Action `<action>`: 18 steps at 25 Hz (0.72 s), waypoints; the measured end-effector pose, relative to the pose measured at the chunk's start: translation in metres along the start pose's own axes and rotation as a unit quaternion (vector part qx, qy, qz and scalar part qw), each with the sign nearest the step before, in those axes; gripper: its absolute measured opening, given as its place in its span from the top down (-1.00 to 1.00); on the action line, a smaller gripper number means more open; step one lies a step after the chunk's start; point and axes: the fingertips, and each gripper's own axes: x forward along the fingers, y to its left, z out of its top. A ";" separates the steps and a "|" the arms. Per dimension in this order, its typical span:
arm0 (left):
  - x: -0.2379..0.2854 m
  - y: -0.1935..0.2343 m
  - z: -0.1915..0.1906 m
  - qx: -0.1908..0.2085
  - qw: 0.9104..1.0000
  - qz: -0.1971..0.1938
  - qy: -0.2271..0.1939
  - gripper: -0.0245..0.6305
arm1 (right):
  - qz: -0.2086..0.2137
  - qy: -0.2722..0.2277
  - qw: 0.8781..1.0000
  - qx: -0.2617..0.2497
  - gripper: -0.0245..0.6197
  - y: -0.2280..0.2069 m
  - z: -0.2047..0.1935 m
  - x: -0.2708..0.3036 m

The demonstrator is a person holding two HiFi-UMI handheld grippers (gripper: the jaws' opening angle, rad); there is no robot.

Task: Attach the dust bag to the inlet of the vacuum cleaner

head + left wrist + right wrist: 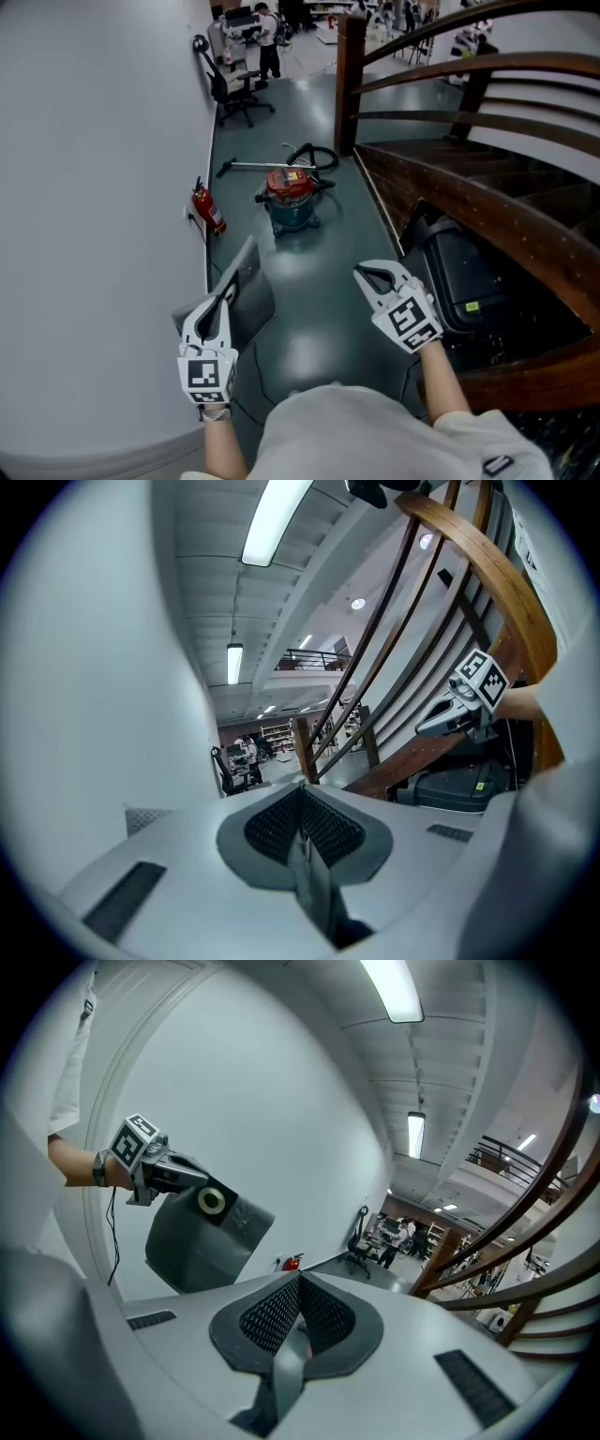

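The left gripper (229,292) clamps the flat grey fabric dust bag (255,292) at its one o'clock; the right gripper (373,277) is clenched, empty. The red-and-teal canister vacuum cleaner (289,199) stands well apart at twelve o'clock, so I judge the approach and the attaching are both left to do.

White wall (94,187), dark floor (314,300), wooden staircase (427,192)

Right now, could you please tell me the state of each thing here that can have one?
dust bag: held off the floor, not attached.
left gripper: shut on the dust bag.
right gripper: shut, empty.
vacuum cleaner: upright on the floor, apart from both grippers.
hose: looped on the floor behind the vacuum cleaner.
fire extinguisher: upright by the wall.
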 end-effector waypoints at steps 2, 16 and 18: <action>0.004 -0.002 0.003 -0.002 1.000 0.006 0.001 0.88 | 0.000 0.000 1.000 0.005 0.84 -0.007 -0.004 -0.001; 0.049 -0.046 0.001 0.017 1.000 0.001 0.025 0.88 | 0.034 -0.031 0.999 -0.029 0.84 -0.038 -0.020 0.008; 0.057 -0.046 -0.003 0.023 0.999 -0.006 0.033 0.88 | 0.032 -0.034 0.999 -0.025 0.84 -0.043 -0.018 0.016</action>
